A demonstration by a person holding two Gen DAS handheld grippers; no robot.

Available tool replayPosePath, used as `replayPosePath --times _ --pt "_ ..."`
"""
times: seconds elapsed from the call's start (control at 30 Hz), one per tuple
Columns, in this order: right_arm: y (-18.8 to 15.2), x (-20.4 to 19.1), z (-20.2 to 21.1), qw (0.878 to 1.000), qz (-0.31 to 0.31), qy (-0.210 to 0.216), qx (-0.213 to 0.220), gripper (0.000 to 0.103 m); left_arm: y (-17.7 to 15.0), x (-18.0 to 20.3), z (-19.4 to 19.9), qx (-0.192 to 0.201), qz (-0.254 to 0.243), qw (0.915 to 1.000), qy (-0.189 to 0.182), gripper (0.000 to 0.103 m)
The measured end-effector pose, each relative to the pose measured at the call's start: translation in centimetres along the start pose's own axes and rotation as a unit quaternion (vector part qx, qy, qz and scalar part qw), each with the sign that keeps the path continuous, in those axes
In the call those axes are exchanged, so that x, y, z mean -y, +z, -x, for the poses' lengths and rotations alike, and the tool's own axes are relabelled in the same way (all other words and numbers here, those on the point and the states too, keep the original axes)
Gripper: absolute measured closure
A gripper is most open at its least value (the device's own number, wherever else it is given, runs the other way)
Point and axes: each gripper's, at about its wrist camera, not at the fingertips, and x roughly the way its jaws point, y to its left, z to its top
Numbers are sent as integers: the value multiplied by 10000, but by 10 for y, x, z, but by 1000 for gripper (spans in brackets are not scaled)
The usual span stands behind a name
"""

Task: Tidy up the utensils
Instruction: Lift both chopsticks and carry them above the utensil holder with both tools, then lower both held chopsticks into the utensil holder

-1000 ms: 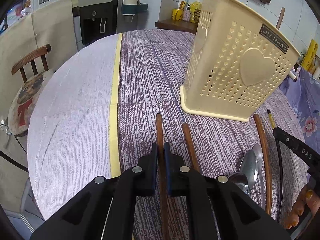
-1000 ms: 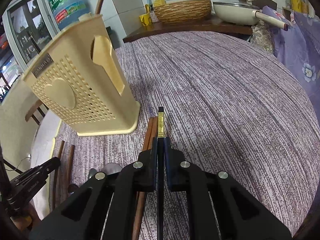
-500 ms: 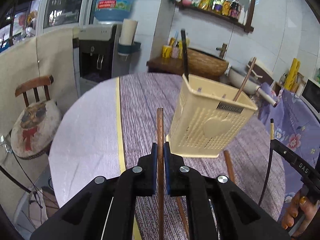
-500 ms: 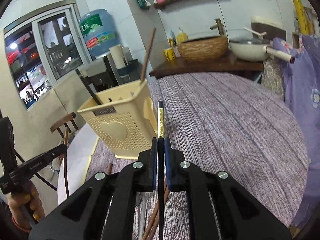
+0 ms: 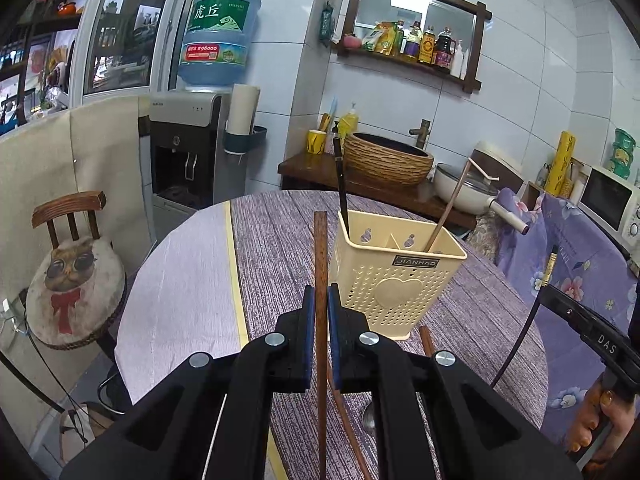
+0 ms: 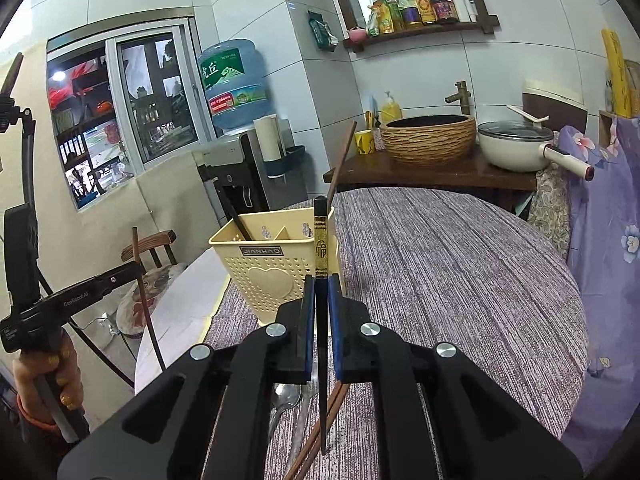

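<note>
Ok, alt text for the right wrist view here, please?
The right tongs grip a black chopstick upright above a purple-clothed table, just before a cream basket that already holds two chopsticks. A spoon and brown chopsticks lie on the table below.

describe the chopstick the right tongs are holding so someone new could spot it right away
On the purple table, find the cream holder. Right of it, the right tongs clamp an upright black chopstick; its gold-printed band sets it apart from the plain brown ones.
</note>
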Motion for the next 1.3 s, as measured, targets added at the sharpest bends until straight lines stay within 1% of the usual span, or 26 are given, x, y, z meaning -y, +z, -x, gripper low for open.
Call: replayPosePath --times 0.3,0.43,0.8,1.03,1.1,1.17,1.3 --pt "6 -4 6 9999 84 38 55 95 4 -6 13 102 50 9999 -121 96" --pt "10 -7 10 9998 133 52 111 95 7 -7 20 198 68 9997 -117 96" --pt "25 -19 11 9992 334 164 174 95 19 -7 22 324 22 9994 -150 96" --pt "34 -23 10 9986 330 390 110 95 30 -4 30 419 -76 9989 -219 96" --pt "39 -23 10 9983 292 501 92 95 36 -4 33 424 -84 9985 -332 96" --pt "48 -24 12 9976 275 622 119 95 42 -1 38 477 -154 9981 -364 96" --pt "77 -33 20 9958 377 781 283 95 67 6 54 738 -301 9958 -460 96"
